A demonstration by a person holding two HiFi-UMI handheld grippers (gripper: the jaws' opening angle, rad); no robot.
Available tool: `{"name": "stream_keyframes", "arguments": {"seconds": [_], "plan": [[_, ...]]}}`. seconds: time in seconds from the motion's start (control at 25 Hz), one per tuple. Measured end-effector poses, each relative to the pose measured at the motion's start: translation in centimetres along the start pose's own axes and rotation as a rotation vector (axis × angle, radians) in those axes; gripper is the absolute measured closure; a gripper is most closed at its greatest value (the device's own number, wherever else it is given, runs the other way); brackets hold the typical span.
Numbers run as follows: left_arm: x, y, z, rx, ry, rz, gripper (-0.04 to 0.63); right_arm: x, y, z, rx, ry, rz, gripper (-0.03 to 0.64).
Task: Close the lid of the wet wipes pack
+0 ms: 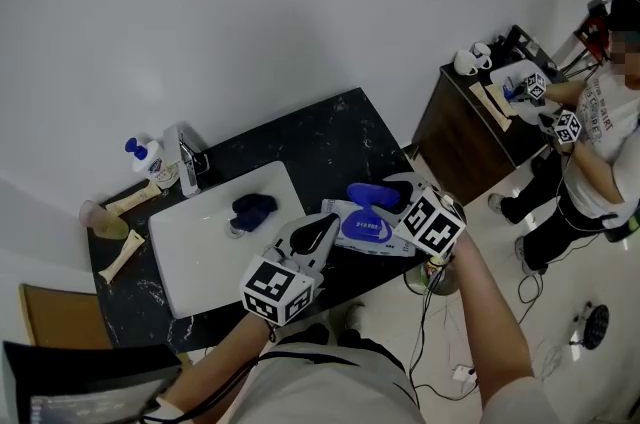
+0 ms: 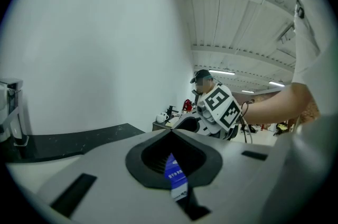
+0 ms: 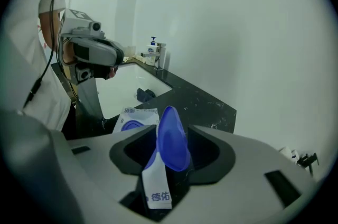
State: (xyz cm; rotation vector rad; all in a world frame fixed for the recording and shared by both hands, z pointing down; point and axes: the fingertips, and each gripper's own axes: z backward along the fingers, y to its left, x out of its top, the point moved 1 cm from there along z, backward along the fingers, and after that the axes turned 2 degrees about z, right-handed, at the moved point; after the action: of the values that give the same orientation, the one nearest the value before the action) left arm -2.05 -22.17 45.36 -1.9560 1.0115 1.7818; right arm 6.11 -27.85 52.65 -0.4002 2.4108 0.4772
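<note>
The wet wipes pack (image 1: pixel 352 234) lies on the black counter (image 1: pixel 320 147), right of the sink. Its blue lid (image 1: pixel 374 196) stands open and upright. My left gripper (image 1: pixel 322 232) is at the pack's left end, and in the left gripper view its jaws are shut on a blue and white strip of the pack (image 2: pixel 176 175). My right gripper (image 1: pixel 405 200) comes in from the right. In the right gripper view the raised lid (image 3: pixel 172 138) stands in the gap between its open jaws, with the pack's printed edge (image 3: pixel 156 191) below it.
A white sink (image 1: pixel 200 257) holds a dark blue cloth (image 1: pixel 252 209). A faucet (image 1: pixel 190 162), soap bottle (image 1: pixel 150 158) and cup (image 1: pixel 102 220) stand at the back left. Another person (image 1: pixel 600 127) works at a brown table (image 1: pixel 470 127) on the right.
</note>
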Motion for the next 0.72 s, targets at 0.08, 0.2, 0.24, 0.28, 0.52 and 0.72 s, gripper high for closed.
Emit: {"name": "stream_keyframes", "arguments": {"seconds": [0.08,0.2,0.24,0.28,0.52,0.72], "plan": [[0.1,0.4,0.2,0.012,-0.004,0.002,0.598,0.4,0.5,0.1,0.013,-0.022,-0.011,0.448],[0.5,1.1,0.4,0.029,-0.016,0.004,0.598,0.8,1.6,0.7,0.044,-0.044,-0.027,0.448],[0.6,1.2,0.5,0.032,-0.019,0.003,0.598,0.8,2.1,0.8,0.06,-0.046,-0.035,0.448],[0.7,1.3,0.5,0.033,-0.022,0.001,0.598,0.7,2.6,0.8,0.073,-0.047,-0.041,0.448],[0.9,0.7,0.7,0.018,-0.024,-0.007,0.598,1.9,1.4,1.9,0.017,-0.123,-0.088,0.448],[0.9,0.5,0.8,0.014,-0.023,-0.01,0.598,0.7,0.3,0.5,0.031,-0.02,-0.034,0.448]]}}
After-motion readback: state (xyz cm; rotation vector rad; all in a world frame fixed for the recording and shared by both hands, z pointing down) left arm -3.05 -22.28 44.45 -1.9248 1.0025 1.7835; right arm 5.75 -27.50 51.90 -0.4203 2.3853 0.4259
